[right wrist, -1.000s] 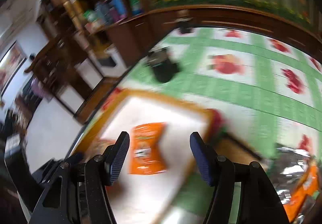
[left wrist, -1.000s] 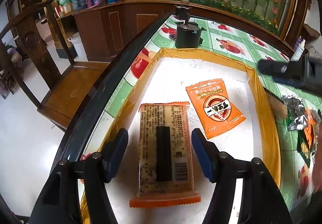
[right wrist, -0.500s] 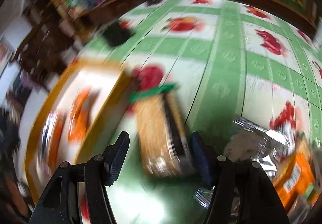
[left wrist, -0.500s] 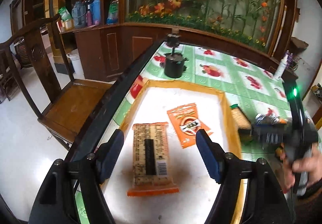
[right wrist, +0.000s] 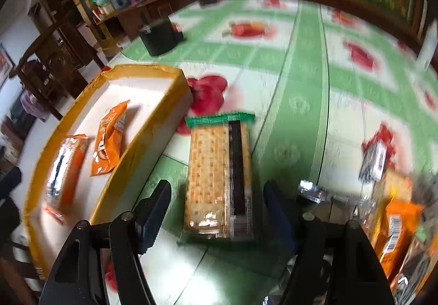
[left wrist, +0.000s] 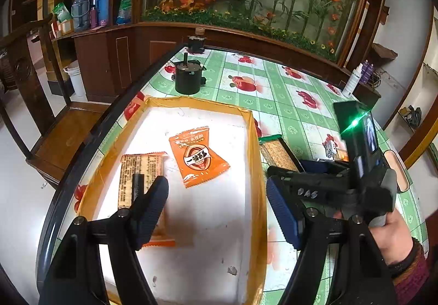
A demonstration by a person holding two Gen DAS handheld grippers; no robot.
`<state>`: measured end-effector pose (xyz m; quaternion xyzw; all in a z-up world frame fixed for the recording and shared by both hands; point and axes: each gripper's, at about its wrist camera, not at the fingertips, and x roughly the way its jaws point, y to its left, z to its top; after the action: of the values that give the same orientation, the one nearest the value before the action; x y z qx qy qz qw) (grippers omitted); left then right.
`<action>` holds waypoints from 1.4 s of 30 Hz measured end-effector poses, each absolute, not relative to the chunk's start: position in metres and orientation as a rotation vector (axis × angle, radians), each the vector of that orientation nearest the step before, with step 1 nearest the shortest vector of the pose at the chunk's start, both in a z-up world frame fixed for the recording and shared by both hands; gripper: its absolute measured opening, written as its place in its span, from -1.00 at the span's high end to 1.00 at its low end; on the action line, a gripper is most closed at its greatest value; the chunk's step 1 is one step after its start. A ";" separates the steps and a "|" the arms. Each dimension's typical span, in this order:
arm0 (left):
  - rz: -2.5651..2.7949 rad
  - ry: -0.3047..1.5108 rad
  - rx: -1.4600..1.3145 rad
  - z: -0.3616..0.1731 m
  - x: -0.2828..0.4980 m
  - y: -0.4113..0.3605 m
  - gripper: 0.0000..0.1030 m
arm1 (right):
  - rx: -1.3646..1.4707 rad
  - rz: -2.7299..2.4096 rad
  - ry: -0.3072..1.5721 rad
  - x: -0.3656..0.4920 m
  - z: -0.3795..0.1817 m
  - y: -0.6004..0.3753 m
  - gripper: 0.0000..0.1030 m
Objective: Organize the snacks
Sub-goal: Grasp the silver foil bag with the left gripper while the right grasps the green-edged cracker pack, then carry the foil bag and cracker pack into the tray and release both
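Right hand-held gripper [right wrist: 216,212], jaws closing, now straddles the glossy rectangular cracker pack [right wrist: 219,179]; left hand-held gripper [left wrist: 216,212] stands wider, empty.

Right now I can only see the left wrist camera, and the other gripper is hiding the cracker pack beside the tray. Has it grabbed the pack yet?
Observer: Not yet. In the right wrist view, the cracker pack lies flat on the tablecloth. It is between the fingers of the right gripper, which are closing, and there is a gap on each side.
Operator: Is anything else near it on the side I can't see?
Observer: Yes. To the right of the pack there's a blurry heap of more snacks, and one of them is an orange packet.
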<state>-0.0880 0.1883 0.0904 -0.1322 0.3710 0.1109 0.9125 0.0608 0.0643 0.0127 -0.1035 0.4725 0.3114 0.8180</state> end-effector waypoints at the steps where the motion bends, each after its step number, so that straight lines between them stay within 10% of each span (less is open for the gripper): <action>1: 0.228 0.767 -0.267 0.091 -0.087 0.186 -0.42 | -0.243 0.657 0.990 0.057 0.013 0.064 0.00; 30: -0.068 1.016 -0.271 0.015 0.052 0.036 -0.64 | 0.338 0.577 0.834 0.078 0.060 -0.129 0.01; 33: -0.028 0.941 -0.174 0.011 0.049 0.034 -0.08 | 0.310 0.581 0.833 0.076 0.059 -0.122 0.01; 42: 0.000 0.884 -0.221 0.016 0.038 0.065 -0.07 | 0.233 0.617 0.830 0.067 0.054 -0.097 0.01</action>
<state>0.0376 0.0651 0.0163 -0.1068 0.4271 -0.0002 0.8979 0.0669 -0.0969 0.0537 0.1110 0.3957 0.2943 0.8629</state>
